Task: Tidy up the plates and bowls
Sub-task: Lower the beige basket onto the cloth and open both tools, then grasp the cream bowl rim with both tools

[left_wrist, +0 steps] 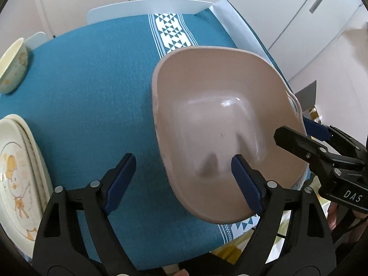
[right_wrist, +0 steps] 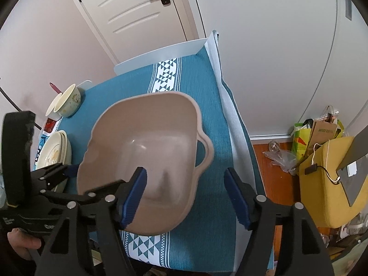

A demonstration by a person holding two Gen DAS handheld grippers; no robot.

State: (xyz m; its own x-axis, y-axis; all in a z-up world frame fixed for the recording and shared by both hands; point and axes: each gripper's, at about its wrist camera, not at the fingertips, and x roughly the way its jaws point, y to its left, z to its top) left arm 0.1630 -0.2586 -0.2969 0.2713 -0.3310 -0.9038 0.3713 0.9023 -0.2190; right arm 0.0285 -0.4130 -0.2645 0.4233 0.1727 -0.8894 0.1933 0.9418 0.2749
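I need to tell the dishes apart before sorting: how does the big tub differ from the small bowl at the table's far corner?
The tub is plain beige, squarish and has a side handle; the small bowl is round, cream and printed. The tub is far larger and sits mid-table, the small bowl near the edge. Both stand upright on the blue cloth.

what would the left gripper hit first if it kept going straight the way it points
Most likely the basin: the open left gripper straddles its near rim, one finger inside, the other over the tablecloth. Depth is unclear, but the rim looks first in line.
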